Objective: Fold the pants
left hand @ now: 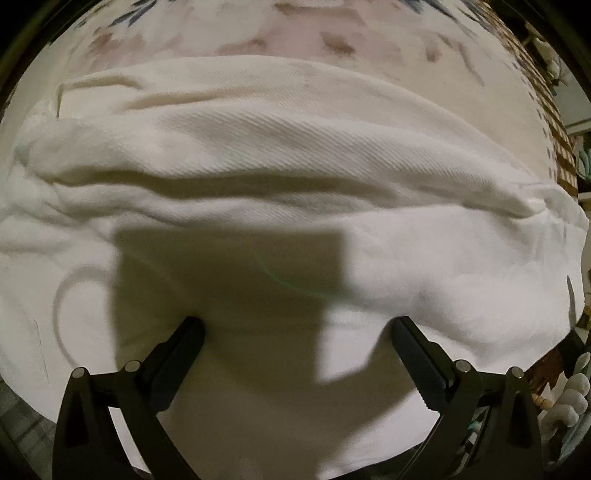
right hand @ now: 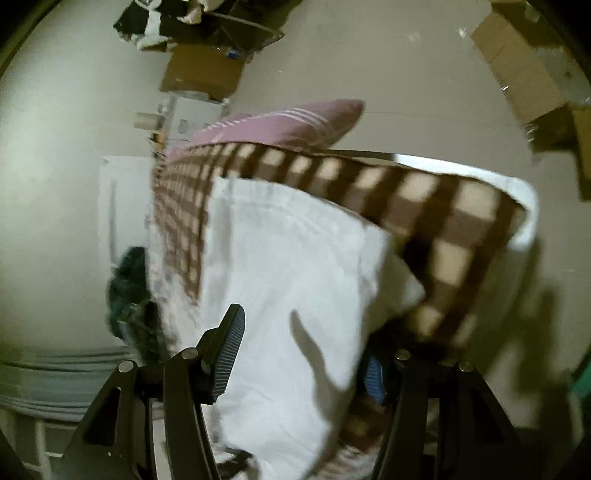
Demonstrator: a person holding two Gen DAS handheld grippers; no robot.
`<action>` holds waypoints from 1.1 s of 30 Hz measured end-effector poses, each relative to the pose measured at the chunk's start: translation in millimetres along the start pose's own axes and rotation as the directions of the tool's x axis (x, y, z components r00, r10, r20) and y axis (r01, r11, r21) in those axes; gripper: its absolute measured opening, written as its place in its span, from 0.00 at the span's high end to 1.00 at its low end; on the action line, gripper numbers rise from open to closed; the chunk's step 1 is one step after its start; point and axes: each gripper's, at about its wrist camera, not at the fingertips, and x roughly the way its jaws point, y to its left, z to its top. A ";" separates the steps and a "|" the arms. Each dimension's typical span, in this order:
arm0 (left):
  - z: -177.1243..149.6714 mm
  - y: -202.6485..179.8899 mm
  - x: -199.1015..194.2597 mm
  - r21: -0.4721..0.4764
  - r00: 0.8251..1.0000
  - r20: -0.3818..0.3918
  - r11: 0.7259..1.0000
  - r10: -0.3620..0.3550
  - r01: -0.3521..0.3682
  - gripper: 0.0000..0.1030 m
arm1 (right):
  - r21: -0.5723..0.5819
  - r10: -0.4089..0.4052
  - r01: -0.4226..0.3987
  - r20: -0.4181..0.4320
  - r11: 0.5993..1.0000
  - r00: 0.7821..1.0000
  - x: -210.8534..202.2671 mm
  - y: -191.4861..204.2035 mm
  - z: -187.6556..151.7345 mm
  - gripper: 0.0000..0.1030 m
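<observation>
White pants (left hand: 295, 177) lie bunched in thick folds across a bed and fill the left wrist view. My left gripper (left hand: 297, 325) is open, its two black fingers spread wide with the tips resting on or just over the white cloth. In the right wrist view the pants (right hand: 280, 280) run up between the fingers of my right gripper (right hand: 306, 339), which is open. Its right finger is mostly hidden behind the cloth. This view is blurred and tilted.
A floral sheet (left hand: 295, 33) lies beyond the pants. A brown checked blanket (right hand: 443, 221) covers the bed, with a pink pillow (right hand: 280, 125) behind it. Cardboard boxes (right hand: 524, 70) stand by the wall. Dark clothes (right hand: 129, 288) lie left of the bed.
</observation>
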 end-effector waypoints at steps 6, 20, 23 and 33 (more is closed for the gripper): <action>3.4 -2.5 -1.3 -0.020 1.000 0.011 1.000 -0.006 0.006 0.00 | -0.079 -0.003 0.001 -0.022 0.997 1.000 40.2 18.5 7.2 0.43; -3.6 47.8 -109.5 -0.145 0.956 0.292 0.987 -0.029 0.074 0.00 | -0.260 -0.077 0.105 0.114 0.960 0.990 -10.2 123.5 -47.5 0.93; -32.8 85.7 -117.6 -0.193 0.949 0.313 0.976 -0.040 0.105 0.00 | -0.370 -0.051 0.082 0.094 0.925 0.994 -19.5 172.5 -86.3 0.93; -92.2 224.3 -154.9 -0.350 0.932 0.362 0.928 0.012 0.124 0.00 | -0.649 -0.085 -0.031 -0.146 0.760 0.986 68.1 271.3 -290.6 0.93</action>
